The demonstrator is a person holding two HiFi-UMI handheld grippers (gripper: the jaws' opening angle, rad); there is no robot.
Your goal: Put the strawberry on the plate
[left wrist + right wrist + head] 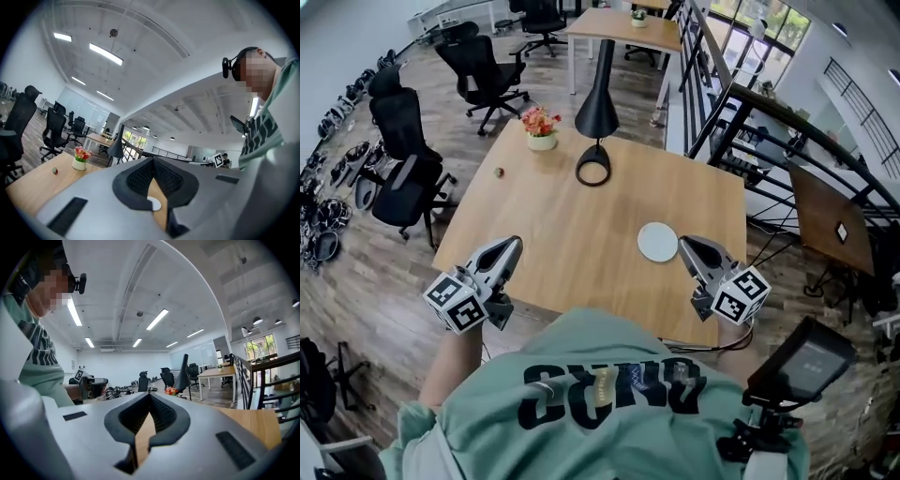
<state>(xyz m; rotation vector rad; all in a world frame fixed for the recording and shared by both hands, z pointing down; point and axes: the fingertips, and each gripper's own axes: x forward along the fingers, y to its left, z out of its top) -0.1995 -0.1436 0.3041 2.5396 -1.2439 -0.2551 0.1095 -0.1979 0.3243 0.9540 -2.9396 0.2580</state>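
I see both tools shut w/ nothing in them. L tool [514, 243] is at 7 o'clock of the desk [581, 216], R tool [684, 243] at 4 o'clock, its tip just beside the plate [657, 241] at its 9. The strawberry [499, 172] lies on the desk at 12 o'clock of L tool, well apart, near the flower pot [541, 139].

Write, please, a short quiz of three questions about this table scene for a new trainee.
1. True or false: the strawberry lies on the bare table, not on the plate.
2. Fill in: the jaws of the left gripper and of the right gripper are both ____, with nothing between them.
3. In the head view, which gripper is nearer the plate? A) left B) right

Key: 1 true; 2 shut; 3 B.
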